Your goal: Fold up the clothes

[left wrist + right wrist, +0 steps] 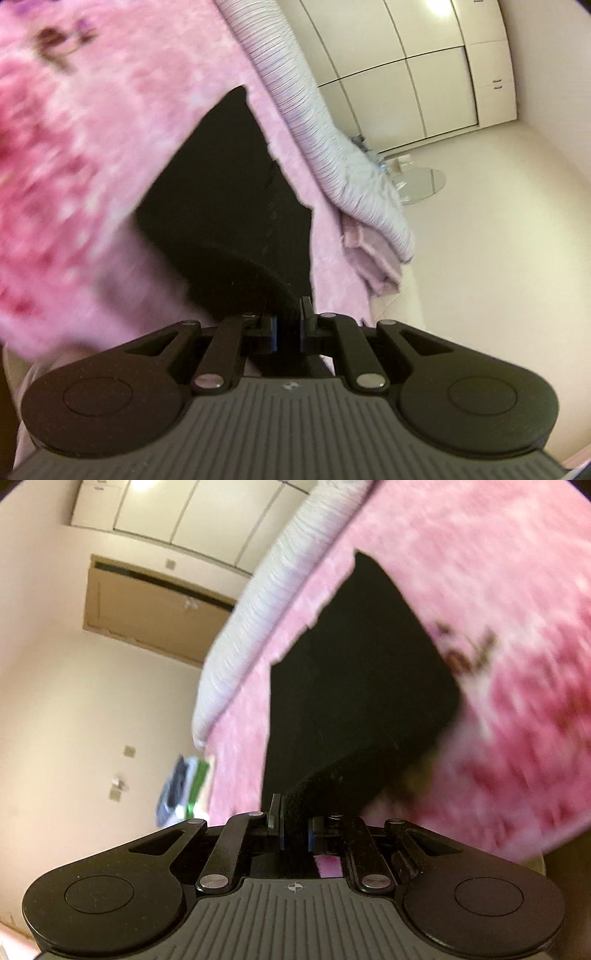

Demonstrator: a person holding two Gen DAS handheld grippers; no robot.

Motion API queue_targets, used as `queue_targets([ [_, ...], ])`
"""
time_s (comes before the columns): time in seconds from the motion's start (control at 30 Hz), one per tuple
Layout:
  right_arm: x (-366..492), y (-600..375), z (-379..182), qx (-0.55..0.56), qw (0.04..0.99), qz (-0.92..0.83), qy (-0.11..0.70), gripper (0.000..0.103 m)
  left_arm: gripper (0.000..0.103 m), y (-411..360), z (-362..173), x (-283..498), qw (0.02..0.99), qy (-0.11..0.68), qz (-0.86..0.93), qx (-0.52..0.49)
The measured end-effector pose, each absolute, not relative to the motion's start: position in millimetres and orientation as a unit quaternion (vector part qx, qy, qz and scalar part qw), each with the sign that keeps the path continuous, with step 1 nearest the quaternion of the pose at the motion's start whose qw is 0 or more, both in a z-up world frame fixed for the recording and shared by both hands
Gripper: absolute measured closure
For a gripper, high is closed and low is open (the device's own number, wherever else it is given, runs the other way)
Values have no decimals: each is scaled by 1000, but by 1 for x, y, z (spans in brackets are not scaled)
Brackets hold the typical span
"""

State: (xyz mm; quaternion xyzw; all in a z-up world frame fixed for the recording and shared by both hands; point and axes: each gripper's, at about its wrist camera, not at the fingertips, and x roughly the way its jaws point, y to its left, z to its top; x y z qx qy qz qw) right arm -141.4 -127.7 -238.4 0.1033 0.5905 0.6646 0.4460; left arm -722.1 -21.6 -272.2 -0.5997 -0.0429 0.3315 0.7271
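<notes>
On pink blanket (pixel 92 155), black garment (pixel 229 192) (flat, plain).

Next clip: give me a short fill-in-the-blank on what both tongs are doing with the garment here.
1. Both the left tongs and right tongs are shut on a ____ garment.
2. The garment lies on a fluffy ____ blanket.
3. Beyond the blanket lies a ____ pillow.

Missing words: black; pink; striped
</notes>
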Motion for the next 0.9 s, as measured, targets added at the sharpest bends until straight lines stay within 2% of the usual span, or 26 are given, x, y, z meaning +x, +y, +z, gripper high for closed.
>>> queue_targets([
  [0.13, -129, -60, -232, 117, 476, 645, 586, 92, 92, 52, -267, -701, 723, -46, 348, -595],
  [0.17, -127, -43, -234, 116, 487, 637, 586, 82, 85, 71, -267, -696, 720, -47, 355, -594],
  [0.2, -125, -26, -236, 115, 498, 628, 587, 67, 77, 90, -268, -692, 717, -48, 363, -593],
  [0.23, -123, -10, -237, 115, 508, 620, 587, 56, 75, 105, -270, -690, 711, -47, 375, -593],
  [0.27, -121, 7, -239, 114, 519, 611, 587, 35, 75, 117, -273, -688, 705, -45, 388, -592],
  [0.3, -119, 24, -240, 113, 529, 602, 587, 28, 74, 126, -274, -688, 703, -43, 404, -583],
  [0.4, -114, 40, -242, 87, 540, 629, 553, 28, 70, 134, -279, -692, 716, -16, 424, -555],
  [0.63, -134, 43, -276, -113, 588, 662, 451, 29, 69, 142, -307, -682, 735, 116, 451, -493],
  [0.8, -153, 57, -294, -155, 566, 706, 397, 31, 62, 155, -316, -661, 771, 170, 430, -438],
  [0.9, -157, 73, -307, -167, 559, 712, 390, 33, 62, 168, -328, -651, 776, 187, 418, -433],
])
